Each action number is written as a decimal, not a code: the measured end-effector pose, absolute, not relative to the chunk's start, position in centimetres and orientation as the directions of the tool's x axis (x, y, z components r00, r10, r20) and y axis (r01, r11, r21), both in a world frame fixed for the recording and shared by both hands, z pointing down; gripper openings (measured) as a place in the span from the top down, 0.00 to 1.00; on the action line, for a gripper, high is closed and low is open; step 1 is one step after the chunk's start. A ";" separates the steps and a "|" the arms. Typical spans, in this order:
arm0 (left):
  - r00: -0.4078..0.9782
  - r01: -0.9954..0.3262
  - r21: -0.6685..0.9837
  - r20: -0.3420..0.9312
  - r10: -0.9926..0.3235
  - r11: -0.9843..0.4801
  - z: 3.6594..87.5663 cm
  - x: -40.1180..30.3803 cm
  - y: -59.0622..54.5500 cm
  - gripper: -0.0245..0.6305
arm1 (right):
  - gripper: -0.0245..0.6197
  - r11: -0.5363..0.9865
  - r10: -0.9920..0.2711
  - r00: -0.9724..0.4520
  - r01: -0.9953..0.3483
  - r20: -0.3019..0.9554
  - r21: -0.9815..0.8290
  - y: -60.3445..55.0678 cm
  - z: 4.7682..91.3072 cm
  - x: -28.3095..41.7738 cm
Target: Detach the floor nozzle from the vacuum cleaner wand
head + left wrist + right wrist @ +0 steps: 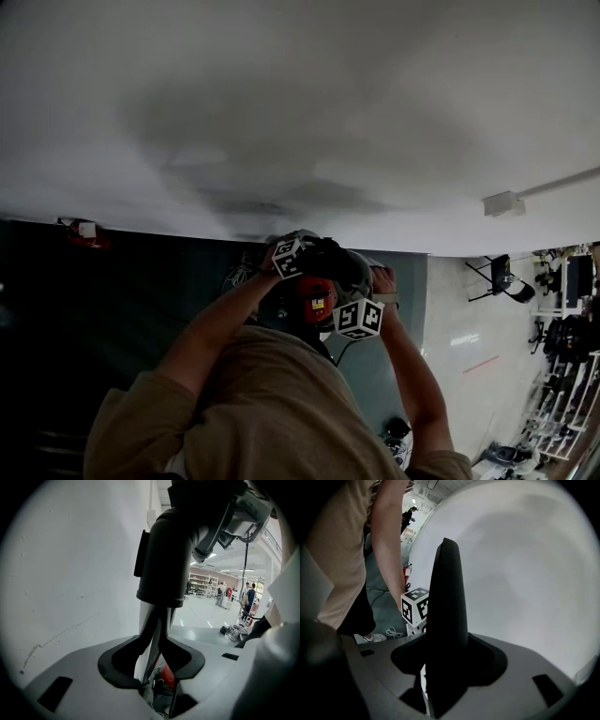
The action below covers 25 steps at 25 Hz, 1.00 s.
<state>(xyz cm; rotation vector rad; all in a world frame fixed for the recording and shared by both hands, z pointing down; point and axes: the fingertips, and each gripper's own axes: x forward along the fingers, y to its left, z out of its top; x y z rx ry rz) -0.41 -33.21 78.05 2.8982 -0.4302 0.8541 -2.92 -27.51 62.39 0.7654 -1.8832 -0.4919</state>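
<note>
Holding left gripper [158,617] and right gripper [446,545] up close together before a white wall [281,94], with the left cube [415,605] showing just behind the right fingers [447,620]. Pressing right fingers together on nothing. Holding left fingers [151,637] nearly together, tips hidden behind a dark tube [164,550]. Being unable to tell whether that is the wand, or where the nozzle lies.

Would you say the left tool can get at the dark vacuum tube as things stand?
Probably yes: the dark tube sits right against the left tool, whose tips vanish behind the tube's lower rim, with nothing else in between.
</note>
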 end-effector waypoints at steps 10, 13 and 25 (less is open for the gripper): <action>0.813 -0.259 0.007 0.542 -0.214 -0.966 78.1 0.1 -33.2 0.72 | 0.60 0.749 -0.655 -0.325 -0.157 0.683 0.643 -27.6 62.1 -3.2; 0.826 -0.252 0.017 0.524 -0.206 -0.968 77.7 0.5 -33.4 0.72 | 0.60 0.763 -0.634 -0.334 -0.123 0.697 0.635 -27.8 62.1 -2.9; 0.833 -0.243 0.044 0.522 -0.186 -0.969 78.0 1.4 -33.1 0.72 | 0.60 0.747 -0.665 -0.387 -0.323 0.639 0.582 -27.7 62.1 -0.8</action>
